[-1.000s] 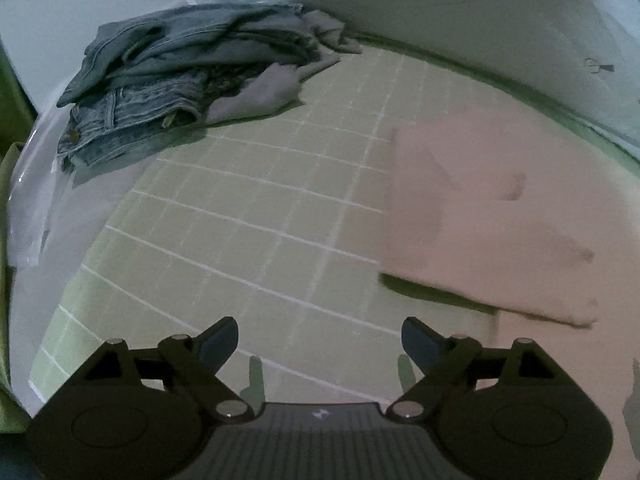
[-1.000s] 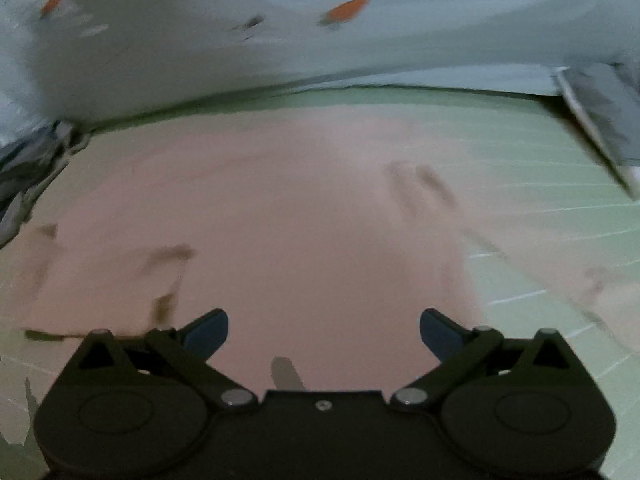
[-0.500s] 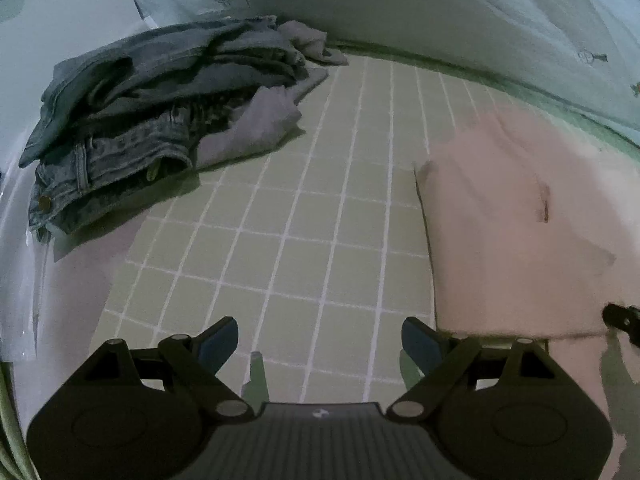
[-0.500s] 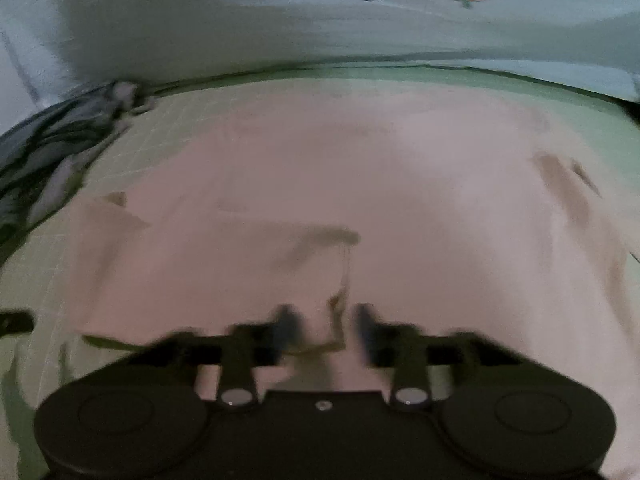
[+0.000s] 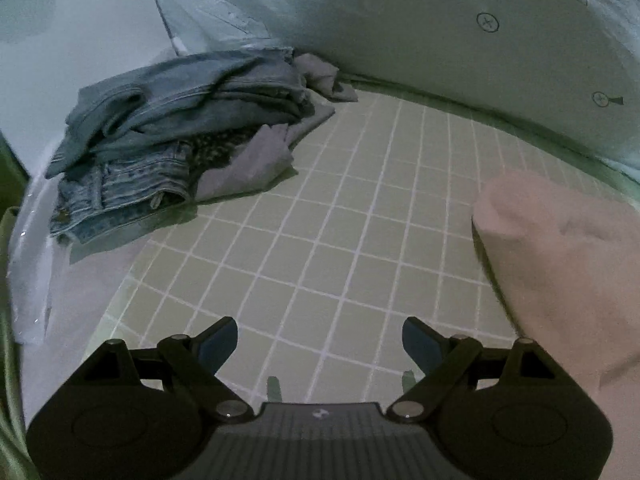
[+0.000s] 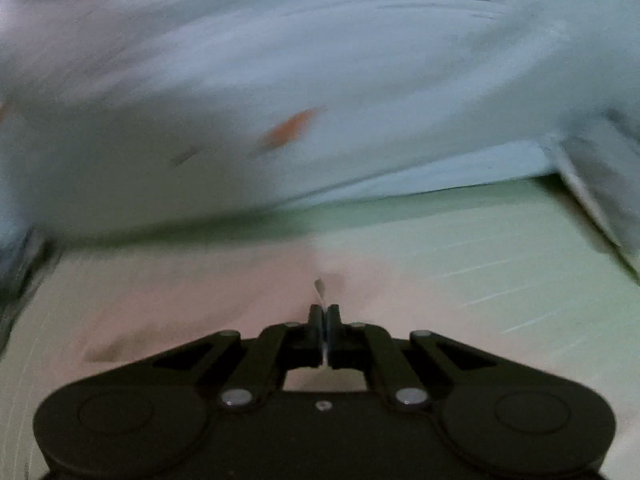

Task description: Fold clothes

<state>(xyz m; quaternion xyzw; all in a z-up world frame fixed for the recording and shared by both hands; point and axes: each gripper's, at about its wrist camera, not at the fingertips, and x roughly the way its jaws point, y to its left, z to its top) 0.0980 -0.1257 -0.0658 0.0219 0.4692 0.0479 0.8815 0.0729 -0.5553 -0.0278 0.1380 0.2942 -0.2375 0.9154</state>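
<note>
Right fingers (image 6: 325, 316) pinched on pink cloth (image 6: 192, 304)

A pale pink garment (image 5: 560, 248) lies on a green mat (image 5: 340, 240) with a white grid. The jeans (image 5: 160, 120) are faded blue; a light blue sheet (image 6: 320, 80) carries orange marks.

A green mat (image 5: 320, 220) with white squares lies under and ahead of the left claw (image 5: 320, 344). Far ahead of it a pale blue sheet (image 5: 440, 40) with small drawn marks stands at the mat's far edge. To the claw's left lies shiny clear plastic (image 5: 28, 248). Ahead of the right claw (image 6: 324, 320), the sheet shows a blurry orange spot (image 6: 292, 130)
</note>
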